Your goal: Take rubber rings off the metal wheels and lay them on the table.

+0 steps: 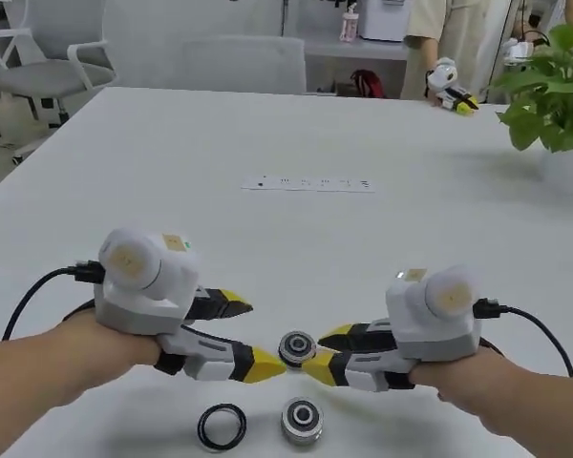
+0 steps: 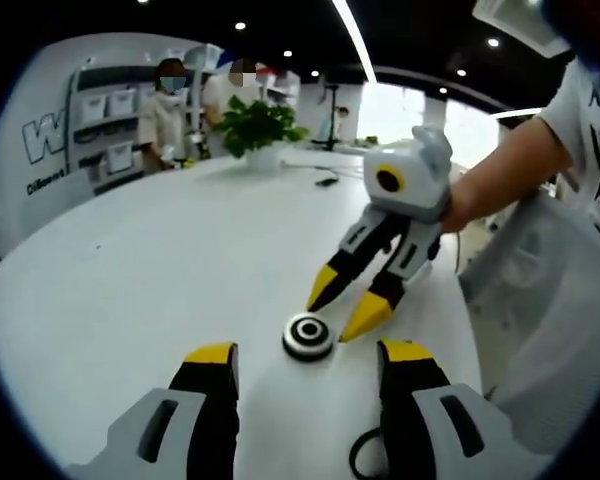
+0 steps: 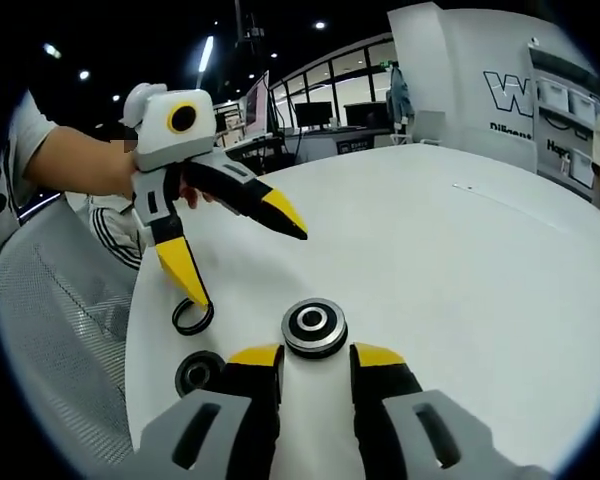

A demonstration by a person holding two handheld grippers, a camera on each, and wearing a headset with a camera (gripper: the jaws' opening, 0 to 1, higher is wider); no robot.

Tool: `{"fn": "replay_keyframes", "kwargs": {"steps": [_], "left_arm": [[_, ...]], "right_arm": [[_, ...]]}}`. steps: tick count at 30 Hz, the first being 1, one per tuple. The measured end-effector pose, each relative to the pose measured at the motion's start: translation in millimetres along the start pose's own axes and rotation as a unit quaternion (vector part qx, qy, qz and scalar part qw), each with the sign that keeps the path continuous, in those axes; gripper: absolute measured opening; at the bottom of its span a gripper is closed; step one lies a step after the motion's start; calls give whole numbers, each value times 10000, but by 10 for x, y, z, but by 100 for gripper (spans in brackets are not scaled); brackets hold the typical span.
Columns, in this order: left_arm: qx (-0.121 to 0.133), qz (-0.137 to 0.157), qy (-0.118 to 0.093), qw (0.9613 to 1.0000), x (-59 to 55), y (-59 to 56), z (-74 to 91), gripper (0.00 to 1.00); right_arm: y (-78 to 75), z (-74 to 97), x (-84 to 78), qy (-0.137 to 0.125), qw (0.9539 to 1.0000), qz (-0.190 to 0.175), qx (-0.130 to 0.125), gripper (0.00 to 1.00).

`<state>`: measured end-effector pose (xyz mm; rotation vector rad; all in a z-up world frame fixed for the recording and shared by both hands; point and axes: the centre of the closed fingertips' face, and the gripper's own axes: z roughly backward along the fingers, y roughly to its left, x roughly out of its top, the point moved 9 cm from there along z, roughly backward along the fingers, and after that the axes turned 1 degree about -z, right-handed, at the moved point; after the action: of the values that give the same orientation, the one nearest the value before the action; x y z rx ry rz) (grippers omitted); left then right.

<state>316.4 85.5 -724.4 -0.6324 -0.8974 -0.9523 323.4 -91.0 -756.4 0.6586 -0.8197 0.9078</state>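
- White, smooth tabletop (image 1: pixel 172 172) spreads across an office room, with a grey office chair (image 1: pixel 48 72) at its far left and a leafy potted plant (image 1: pixel 554 95) at its far right.
- Left claw (image 1: pixel 265 336), white-bodied with black jaws and yellow tips, is spread wide. It reaches in from the left, its lower tip just beside the middle wheel.
- Right claw (image 1: pixel 313 351), built the same, is parted more narrowly and points in from the right. In its own view the wheel lies just ahead of the gap between its tips.
- Middle wheel (image 1: pixel 296 348), round and flat on the tabletop, sits between the two claws; whether a tip touches it I cannot tell.
- Second wheel (image 1: pixel 302 420), shiny metal with a dark centre, lies nearer the person, apart from both claws.
- Black rubber ring (image 1: pixel 222 426), thin and loose, lies flat just left of the second wheel.
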Motion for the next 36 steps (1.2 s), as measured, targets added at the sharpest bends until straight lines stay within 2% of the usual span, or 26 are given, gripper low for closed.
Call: {"fn": "replay_keyframes", "kwargs": {"steps": [12, 19, 24, 28, 32, 36], "left_arm": [[-122, 170, 71, 9998, 8, -54, -223, 49], [-205, 151, 124, 9996, 8, -92, -289, 42], [-159, 164, 157, 9996, 21, -92, -322, 34], [-140, 158, 186, 9996, 35, -86, -362, 31], [-86, 65, 313, 9995, 31, -86, -389, 27], [-48, 96, 318, 9994, 38, -75, -392, 24]], "right_arm": [[4, -7, -18, -22, 10000, 49, -23, 23], [12, -5, -25, -47, 10000, 30, -19, 23], [18, -2, -31, -42, 10000, 49, -2, 22], [24, -8, -36, -36, 10000, 42, 8, 22], [22, -8, -31, -48, 10000, 37, -1, 22], [19, -11, -32, -65, 10000, 23, -9, 22]]}}
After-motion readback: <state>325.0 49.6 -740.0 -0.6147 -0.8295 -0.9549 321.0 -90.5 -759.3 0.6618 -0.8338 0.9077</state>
